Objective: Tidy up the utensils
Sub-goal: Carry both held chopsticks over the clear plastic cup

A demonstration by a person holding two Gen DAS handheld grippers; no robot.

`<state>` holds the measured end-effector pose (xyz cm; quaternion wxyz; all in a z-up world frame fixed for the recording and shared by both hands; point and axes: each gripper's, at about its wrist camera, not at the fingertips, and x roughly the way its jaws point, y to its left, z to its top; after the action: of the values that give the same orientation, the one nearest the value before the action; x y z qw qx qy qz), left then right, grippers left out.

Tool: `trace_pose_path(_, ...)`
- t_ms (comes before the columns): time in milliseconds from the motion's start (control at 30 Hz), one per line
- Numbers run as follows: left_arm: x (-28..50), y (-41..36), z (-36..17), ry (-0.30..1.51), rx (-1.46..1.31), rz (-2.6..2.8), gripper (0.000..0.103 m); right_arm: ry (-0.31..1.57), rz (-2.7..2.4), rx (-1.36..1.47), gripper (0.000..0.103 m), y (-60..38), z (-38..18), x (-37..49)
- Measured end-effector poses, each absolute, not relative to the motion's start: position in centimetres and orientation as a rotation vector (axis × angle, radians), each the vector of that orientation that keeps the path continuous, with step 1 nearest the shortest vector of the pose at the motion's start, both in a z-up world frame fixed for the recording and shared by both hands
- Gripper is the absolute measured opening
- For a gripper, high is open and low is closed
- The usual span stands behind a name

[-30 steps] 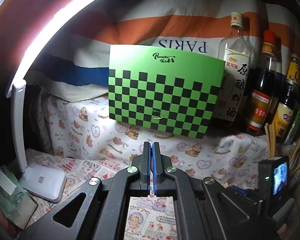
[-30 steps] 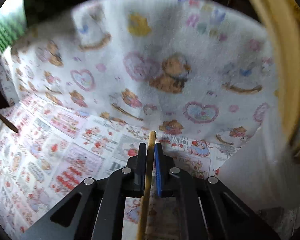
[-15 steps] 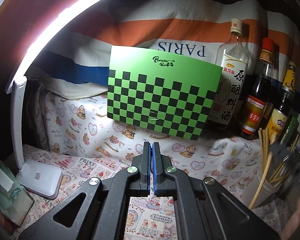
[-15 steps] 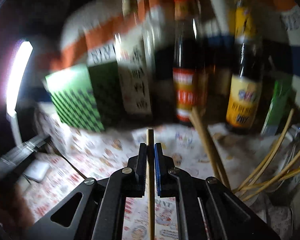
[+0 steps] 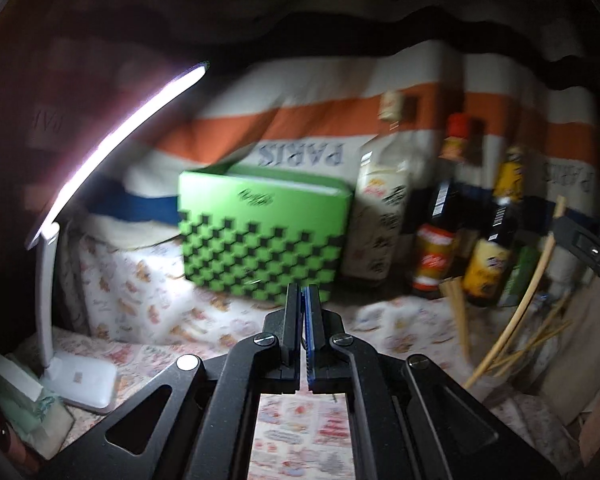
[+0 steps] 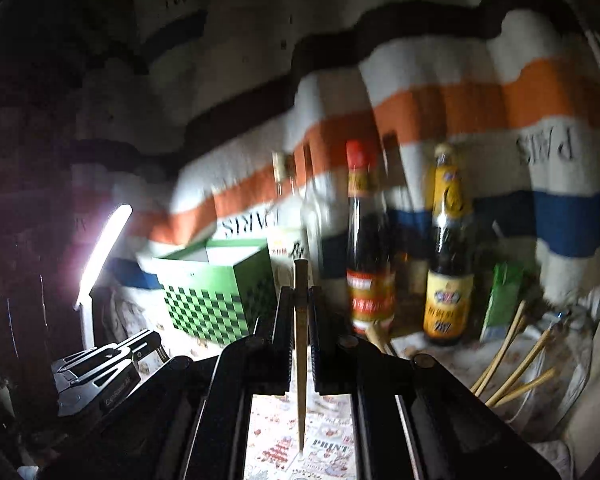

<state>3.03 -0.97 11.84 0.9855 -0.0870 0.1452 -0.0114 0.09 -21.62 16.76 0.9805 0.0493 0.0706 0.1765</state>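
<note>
My right gripper [image 6: 301, 290] is shut on a single wooden chopstick [image 6: 300, 344]; it runs lengthwise between the jaws, one end poking out past the fingertips, the thin end pointing back over the printed cloth. Several more chopsticks [image 6: 512, 364] stand fanned in a pale holder [image 6: 556, 388] at the lower right, right of and apart from the gripper. The same chopsticks [image 5: 516, 320] show at the right of the left wrist view. My left gripper [image 5: 303, 292] is shut and empty, held above the cloth. It also shows in the right wrist view [image 6: 100, 372] at the lower left.
A green checkered box [image 5: 260, 236] stands at the back. Three sauce bottles [image 6: 366, 248] [image 6: 448, 248] [image 5: 384, 208] stand next to it against a striped cloth. A lit white desk lamp [image 5: 80, 376] is on the left. A green carton [image 6: 502, 296] stands behind the holder.
Both grippers have drawn back and tilted up, so the box and bottles look farther and lower. The right gripper still holds the chopstick. The views are blurred by motion.
</note>
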Motion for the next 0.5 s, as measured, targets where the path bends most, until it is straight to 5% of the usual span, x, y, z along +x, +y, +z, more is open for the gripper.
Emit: trace_pose_path(500, 3.6, -10.3, 15.3, 0.302, -0.151, -0.189, 0.001, 0.005, 0.199, 0.135, 0.008, -29.3, 20.9, -2.2)
